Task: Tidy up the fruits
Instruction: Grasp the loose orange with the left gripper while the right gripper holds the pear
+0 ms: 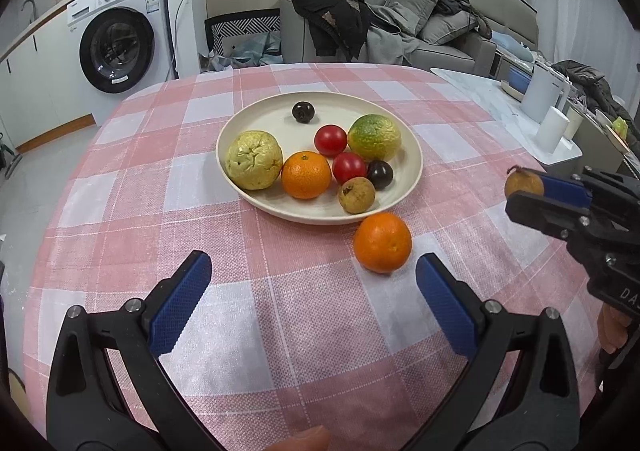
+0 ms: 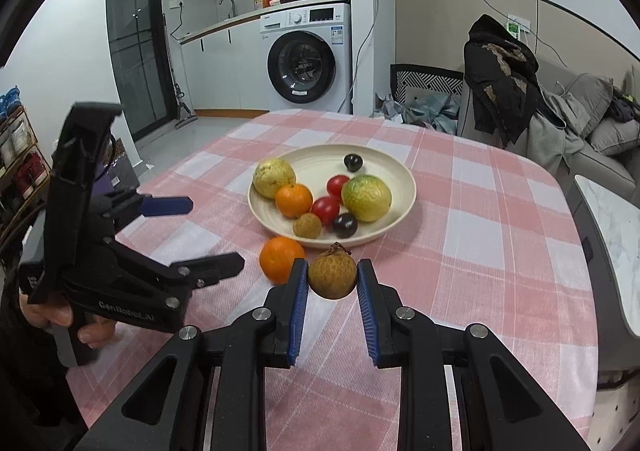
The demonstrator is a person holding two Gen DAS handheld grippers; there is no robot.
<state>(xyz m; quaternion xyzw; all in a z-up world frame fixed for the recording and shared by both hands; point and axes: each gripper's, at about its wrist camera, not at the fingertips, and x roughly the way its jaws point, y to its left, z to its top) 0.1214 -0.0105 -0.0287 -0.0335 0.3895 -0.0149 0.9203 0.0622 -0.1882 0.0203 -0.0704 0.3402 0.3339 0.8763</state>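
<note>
Lower centre, the right gripper [image 2: 333, 279] clamps a brown longan [image 2: 333, 277]; left gripper [image 1: 313, 271] gapes over bare cloth below the plate [image 1: 412, 179] rim.

**Fruit count on the table**

Ten fruits show in all. Two oranges: one [image 1: 306, 175] on the plate [image 1: 256, 119], one [image 1: 382, 242] on the cloth. Two tomatoes [image 1: 330, 140] [image 1: 349, 167]. Two dark plums [image 1: 303, 111] [image 1: 380, 174]. Two brown longans: one [image 1: 356, 195] on the plate, one [image 2: 333, 271] in a tool. One yellow guava [image 1: 253, 159]. One green citrus [image 1: 374, 137]. One plate.
</note>
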